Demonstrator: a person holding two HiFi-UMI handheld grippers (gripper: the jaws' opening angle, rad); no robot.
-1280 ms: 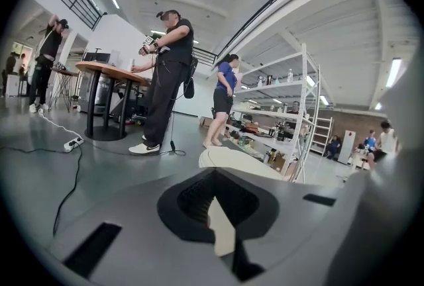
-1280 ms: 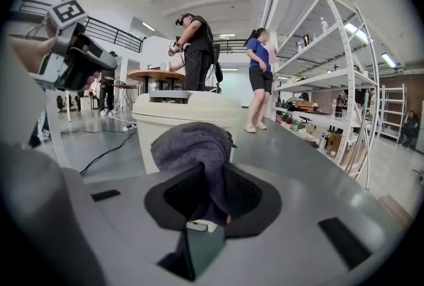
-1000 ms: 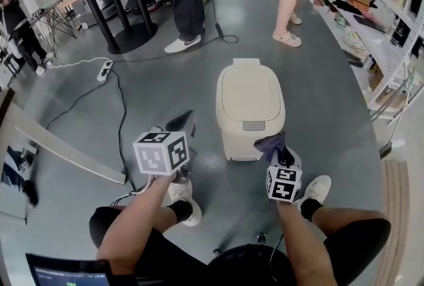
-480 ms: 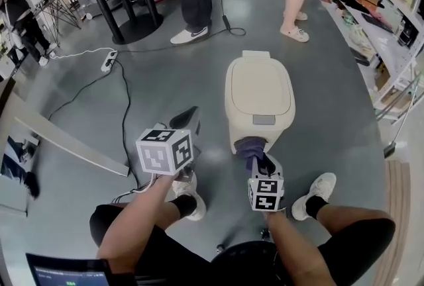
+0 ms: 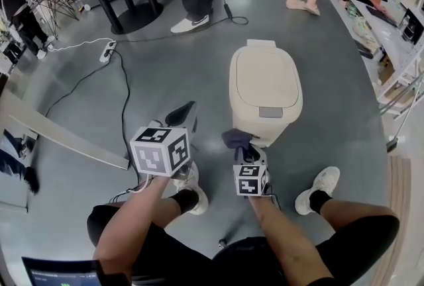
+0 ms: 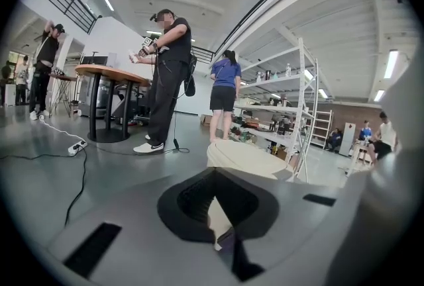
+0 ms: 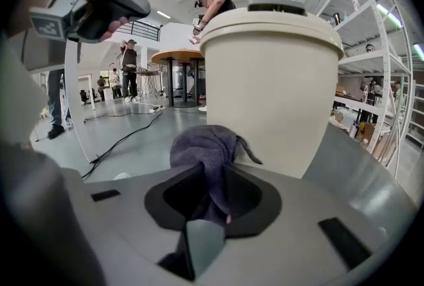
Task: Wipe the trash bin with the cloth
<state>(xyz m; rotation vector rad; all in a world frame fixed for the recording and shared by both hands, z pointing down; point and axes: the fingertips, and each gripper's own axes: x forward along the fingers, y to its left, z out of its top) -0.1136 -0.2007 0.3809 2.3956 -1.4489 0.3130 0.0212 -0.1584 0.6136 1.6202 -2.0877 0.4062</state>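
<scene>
At trash bin (image 5: 265, 79) wall, right claw (image 7: 211, 180) gripping cloth (image 7: 202, 145), touch shown only by its view, left claw (image 6: 213, 179) closed

The left tongs (image 6: 212, 172), tips together and empty, point toward the beige trash bin (image 6: 246, 156).

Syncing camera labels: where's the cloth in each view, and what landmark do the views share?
Head view: cloth held in the right gripper, at the near left corner of the trash bin.
Left gripper view: only a small purplish patch low centre, probably the cloth.
Right gripper view: centre, bunched between the jaws, in front of the bin.
Shared landmark: the beige trash bin.
</scene>
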